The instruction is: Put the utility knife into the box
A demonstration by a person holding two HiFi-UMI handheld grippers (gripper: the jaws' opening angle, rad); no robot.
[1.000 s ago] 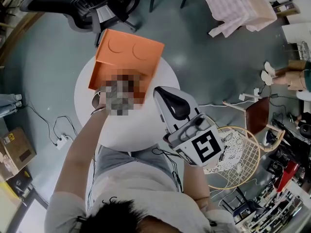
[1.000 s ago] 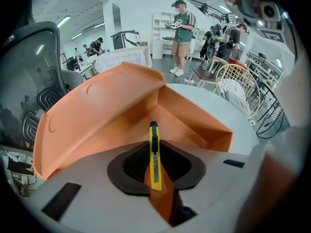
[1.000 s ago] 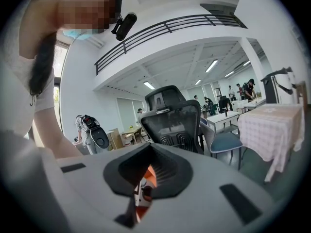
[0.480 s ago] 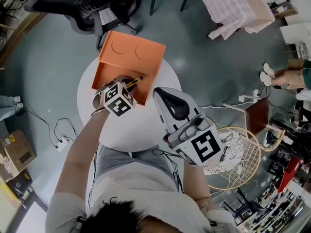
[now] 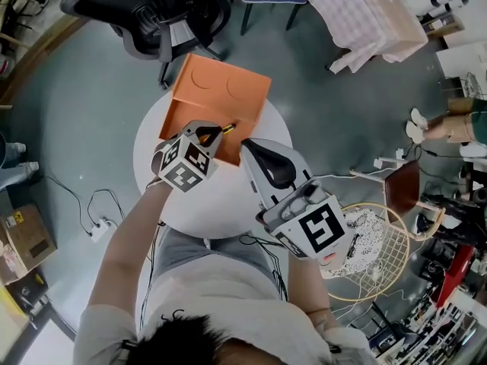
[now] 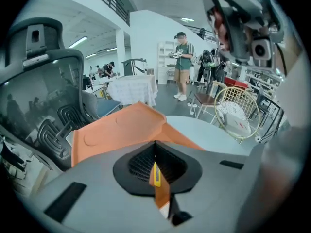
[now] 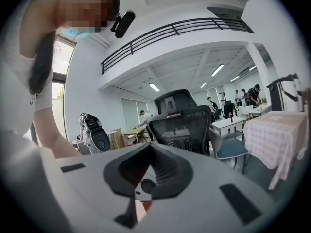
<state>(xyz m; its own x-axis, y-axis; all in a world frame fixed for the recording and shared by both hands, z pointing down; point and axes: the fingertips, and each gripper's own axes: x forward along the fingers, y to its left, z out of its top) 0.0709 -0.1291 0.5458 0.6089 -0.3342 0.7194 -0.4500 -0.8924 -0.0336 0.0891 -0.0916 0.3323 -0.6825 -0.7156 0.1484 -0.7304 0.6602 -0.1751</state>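
Utility knife (image 6: 159,186) sits pinched between left tongs (image 5: 208,132).

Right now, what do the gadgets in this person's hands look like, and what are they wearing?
Both grippers are light grey plastic shells with black ribbed pads. The left gripper and the right gripper each carry a cube with black-and-white square markers. The person wears a short-sleeved white T-shirt.

On left hand-held gripper (image 5: 211,133): marker cube (image 5: 183,167) bears black-and-white square codes; no letters, no digits.
On right hand-held gripper (image 5: 253,147): marker cube (image 5: 319,231) bears one such code; no lettering.
On cardboard carton (image 5: 29,240): yellow label, print too small to read.
On orange box (image 5: 217,91): two pressed circles only; no print.
Legible text: none.
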